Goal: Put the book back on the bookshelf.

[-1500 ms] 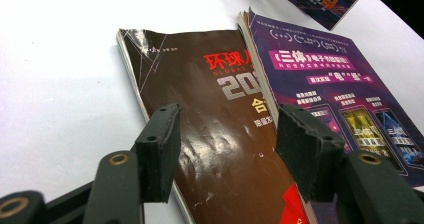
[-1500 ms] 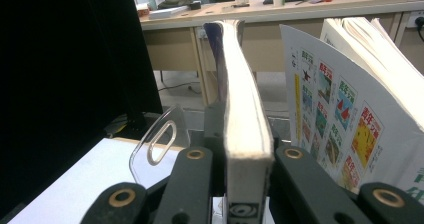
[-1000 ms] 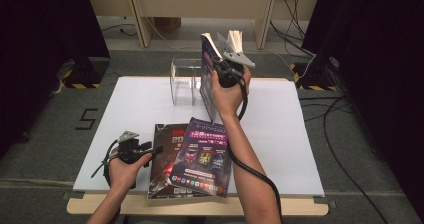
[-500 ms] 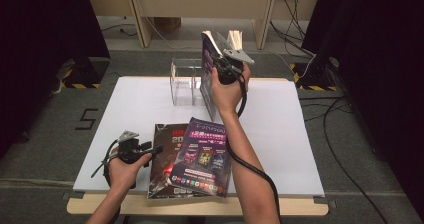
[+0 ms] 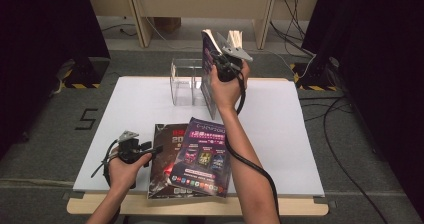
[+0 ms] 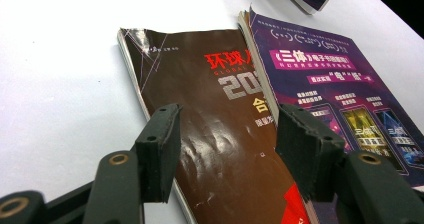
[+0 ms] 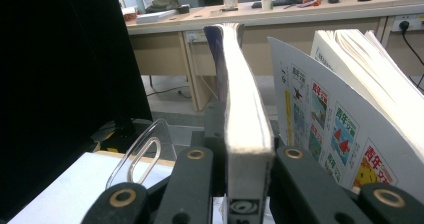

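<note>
My right gripper (image 5: pixel 220 63) is raised at the back of the table, shut on an upright purple magazine (image 5: pixel 208 79). In the right gripper view its jaws clamp that magazine's thick edge (image 7: pixel 245 134) from both sides. Beside it stands a clear acrylic holder (image 5: pixel 184 81). On the table's front lie a brown magazine (image 5: pixel 161 166) and a purple magazine (image 5: pixel 202 156) that overlaps it. My left gripper (image 5: pixel 149 149) rests at the brown magazine's left edge. Its jaws stand open over the brown cover (image 6: pixel 220 149), and nothing is between them.
A white-covered magazine (image 7: pixel 325 119) with fanned pages leans right of the held one. The holder's clear wall (image 7: pixel 142 156) is low on the left. The white tabletop (image 5: pixel 280 129) ends near the person. Cables (image 5: pixel 345 134) run over the floor at the right.
</note>
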{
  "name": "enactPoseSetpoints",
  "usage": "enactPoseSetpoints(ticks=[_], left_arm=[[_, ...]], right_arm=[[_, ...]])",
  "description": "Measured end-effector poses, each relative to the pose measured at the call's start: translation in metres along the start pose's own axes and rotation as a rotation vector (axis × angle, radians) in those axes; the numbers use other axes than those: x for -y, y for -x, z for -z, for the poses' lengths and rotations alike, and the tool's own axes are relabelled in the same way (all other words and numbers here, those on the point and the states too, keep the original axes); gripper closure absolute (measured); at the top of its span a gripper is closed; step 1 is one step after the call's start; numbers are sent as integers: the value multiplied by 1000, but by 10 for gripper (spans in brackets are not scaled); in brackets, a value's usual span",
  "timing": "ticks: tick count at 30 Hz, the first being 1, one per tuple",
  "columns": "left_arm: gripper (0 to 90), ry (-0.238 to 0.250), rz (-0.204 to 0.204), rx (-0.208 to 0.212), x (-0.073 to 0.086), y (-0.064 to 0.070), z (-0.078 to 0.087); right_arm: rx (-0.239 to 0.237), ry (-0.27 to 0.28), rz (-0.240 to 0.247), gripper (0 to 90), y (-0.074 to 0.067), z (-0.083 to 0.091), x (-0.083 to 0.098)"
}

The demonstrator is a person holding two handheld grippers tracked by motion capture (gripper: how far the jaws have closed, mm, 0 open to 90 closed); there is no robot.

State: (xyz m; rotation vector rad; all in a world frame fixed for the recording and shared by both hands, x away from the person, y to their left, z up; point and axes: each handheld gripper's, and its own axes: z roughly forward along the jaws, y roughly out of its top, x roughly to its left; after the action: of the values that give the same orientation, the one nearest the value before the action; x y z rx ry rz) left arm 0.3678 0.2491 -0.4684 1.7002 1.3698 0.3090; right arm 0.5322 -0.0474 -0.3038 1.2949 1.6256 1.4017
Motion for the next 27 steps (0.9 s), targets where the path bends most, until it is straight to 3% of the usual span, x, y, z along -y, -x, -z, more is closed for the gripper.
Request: enactPoseSetpoints(ticks=[27], left_arm=[[430,2,6,3,0,-1,1]], right_arm=[[19,-1,1,829,2,-13,-3]])
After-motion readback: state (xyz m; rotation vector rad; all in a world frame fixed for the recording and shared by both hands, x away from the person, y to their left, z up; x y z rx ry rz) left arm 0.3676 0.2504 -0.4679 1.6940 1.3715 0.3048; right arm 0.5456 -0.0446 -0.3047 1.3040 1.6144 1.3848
